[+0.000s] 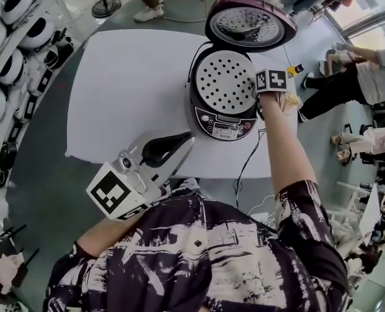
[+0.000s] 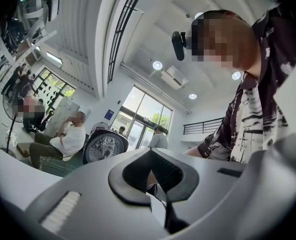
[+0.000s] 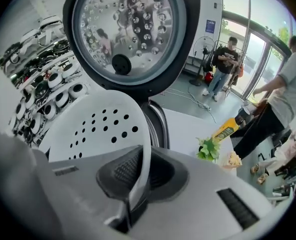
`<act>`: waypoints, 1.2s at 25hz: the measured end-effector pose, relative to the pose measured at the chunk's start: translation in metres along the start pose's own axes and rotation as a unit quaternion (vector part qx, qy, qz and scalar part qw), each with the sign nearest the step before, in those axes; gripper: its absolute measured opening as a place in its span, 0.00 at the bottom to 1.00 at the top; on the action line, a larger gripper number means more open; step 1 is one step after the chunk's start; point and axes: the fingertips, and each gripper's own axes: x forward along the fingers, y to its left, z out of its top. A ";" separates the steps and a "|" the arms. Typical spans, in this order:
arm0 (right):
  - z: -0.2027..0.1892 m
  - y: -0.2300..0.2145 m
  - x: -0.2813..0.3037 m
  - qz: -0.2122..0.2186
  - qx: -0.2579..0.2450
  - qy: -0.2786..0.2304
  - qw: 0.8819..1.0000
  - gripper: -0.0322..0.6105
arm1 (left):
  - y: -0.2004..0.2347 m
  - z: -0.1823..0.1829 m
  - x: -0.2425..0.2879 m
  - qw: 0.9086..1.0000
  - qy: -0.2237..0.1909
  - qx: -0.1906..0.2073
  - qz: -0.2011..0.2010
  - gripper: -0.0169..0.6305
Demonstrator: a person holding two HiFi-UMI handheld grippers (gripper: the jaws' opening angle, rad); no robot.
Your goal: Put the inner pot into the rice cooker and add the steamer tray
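Observation:
The dark rice cooker (image 1: pixel 223 119) stands on the white table (image 1: pixel 127 90) with its lid (image 1: pixel 250 21) swung up. A white perforated steamer tray (image 1: pixel 226 81) lies in its mouth and hides whatever is beneath. My right gripper (image 1: pixel 257 90) points down at the tray's right edge. In the right gripper view the tray (image 3: pixel 95 126) rises ahead, and my right gripper (image 3: pixel 138 184) is shut on its rim, under the lid's shiny inner plate (image 3: pixel 123 29). My left gripper (image 1: pixel 189 137) hovers at the table's near edge, apart from the cooker. Shut and empty, this left gripper (image 2: pixel 150 154) aims roughly level.
A black power cord (image 1: pixel 247 161) hangs off the table's front edge. A yellow bottle (image 3: pixel 226 129) and a small green plant (image 3: pixel 206 148) sit at the table's right end. Racks of white gear (image 1: pixel 10 64) line the left wall; people stand and sit at the right.

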 end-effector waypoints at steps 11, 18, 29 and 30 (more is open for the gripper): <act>0.002 0.009 -0.003 -0.020 -0.087 -0.051 0.995 0.14 | -0.003 -0.004 0.018 1.000 0.011 0.005 -0.006 0.03; -0.004 0.003 -0.013 0.042 -0.051 -0.094 0.993 0.23 | -0.010 -0.011 0.047 1.000 0.019 0.007 -0.022 0.03; 0.038 0.035 -0.184 0.227 -0.043 -0.380 0.896 0.20 | -0.020 -0.020 0.105 0.998 0.042 0.032 -0.031 0.03; 0.038 0.046 -0.219 0.251 -0.049 -0.418 0.871 0.19 | -0.020 -0.019 0.111 0.998 0.045 0.036 -0.028 0.03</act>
